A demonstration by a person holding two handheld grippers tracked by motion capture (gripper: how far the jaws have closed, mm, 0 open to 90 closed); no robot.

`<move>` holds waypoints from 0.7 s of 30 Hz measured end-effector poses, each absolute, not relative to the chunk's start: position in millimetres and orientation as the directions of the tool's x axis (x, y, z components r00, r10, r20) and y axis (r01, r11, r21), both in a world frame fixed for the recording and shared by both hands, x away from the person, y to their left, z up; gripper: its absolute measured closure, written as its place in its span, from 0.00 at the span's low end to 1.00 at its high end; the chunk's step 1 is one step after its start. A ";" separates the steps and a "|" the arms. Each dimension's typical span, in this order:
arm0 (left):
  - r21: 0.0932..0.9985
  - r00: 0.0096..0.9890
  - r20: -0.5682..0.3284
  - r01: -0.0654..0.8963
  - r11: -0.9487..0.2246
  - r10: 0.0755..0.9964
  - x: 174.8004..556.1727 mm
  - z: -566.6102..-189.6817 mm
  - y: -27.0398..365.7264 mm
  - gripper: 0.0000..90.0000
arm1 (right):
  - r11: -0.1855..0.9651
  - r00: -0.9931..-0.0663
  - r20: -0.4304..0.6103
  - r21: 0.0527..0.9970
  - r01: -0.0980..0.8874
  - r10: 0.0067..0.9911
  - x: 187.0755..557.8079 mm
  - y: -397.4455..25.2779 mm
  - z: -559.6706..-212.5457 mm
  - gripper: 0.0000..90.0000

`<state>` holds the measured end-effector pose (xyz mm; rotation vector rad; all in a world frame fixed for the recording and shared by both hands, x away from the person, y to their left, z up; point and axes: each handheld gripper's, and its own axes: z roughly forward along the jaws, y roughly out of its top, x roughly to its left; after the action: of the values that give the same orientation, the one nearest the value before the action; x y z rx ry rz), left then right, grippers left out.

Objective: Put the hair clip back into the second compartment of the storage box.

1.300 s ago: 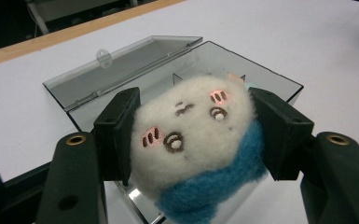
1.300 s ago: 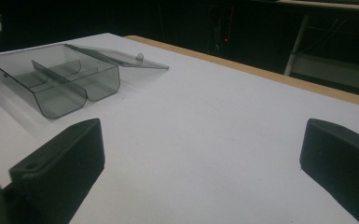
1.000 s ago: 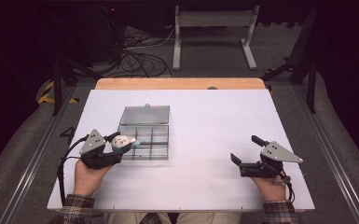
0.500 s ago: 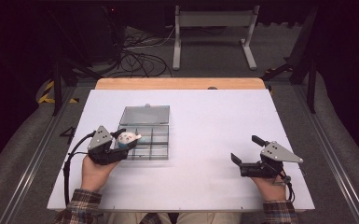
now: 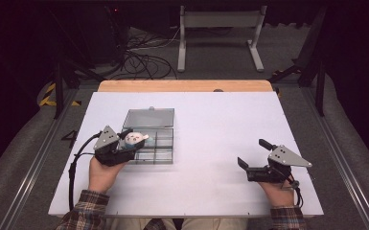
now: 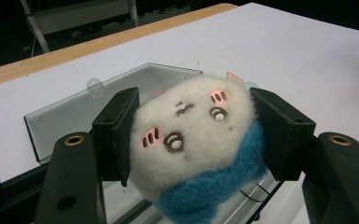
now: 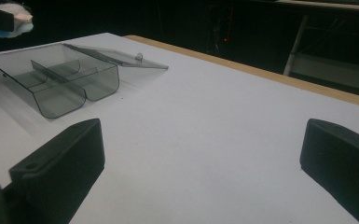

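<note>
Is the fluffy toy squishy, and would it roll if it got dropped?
Probably squishy: the fluffy toy looks like soft felted wool and bulges between the left tongs. It seems light. Being roundish, it might roll a little, though the fuzz would likely stop it quickly.

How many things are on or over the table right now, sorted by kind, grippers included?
Handheld two-jaw grippers: 2, left and right
White and blue felt plush toys with a stitched face: 1, clamped in the left gripper
Clear grey plastic compartment boxes with the lid open: 1
Total: 4
</note>
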<state>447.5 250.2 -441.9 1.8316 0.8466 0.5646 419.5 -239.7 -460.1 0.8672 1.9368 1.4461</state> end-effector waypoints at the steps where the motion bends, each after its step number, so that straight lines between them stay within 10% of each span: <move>1: 0.920 0.644 0.005 0.296 -0.256 0.765 448.4 -442.1 249.3 0.42 | 0.206 -0.630 -0.059 0.965 0.164 0.775 419.3 -239.7 -460.0 0.00; 21: 0.913 0.628 0.002 0.317 -0.258 0.779 464.5 -442.8 239.7 0.41 | 0.205 -0.631 -0.057 0.965 0.165 0.774 419.3 -239.7 -460.0 0.00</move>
<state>464.5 239.7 -442.8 1.8394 0.8785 0.5717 419.3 -239.7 -460.0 0.8694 1.9377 1.4477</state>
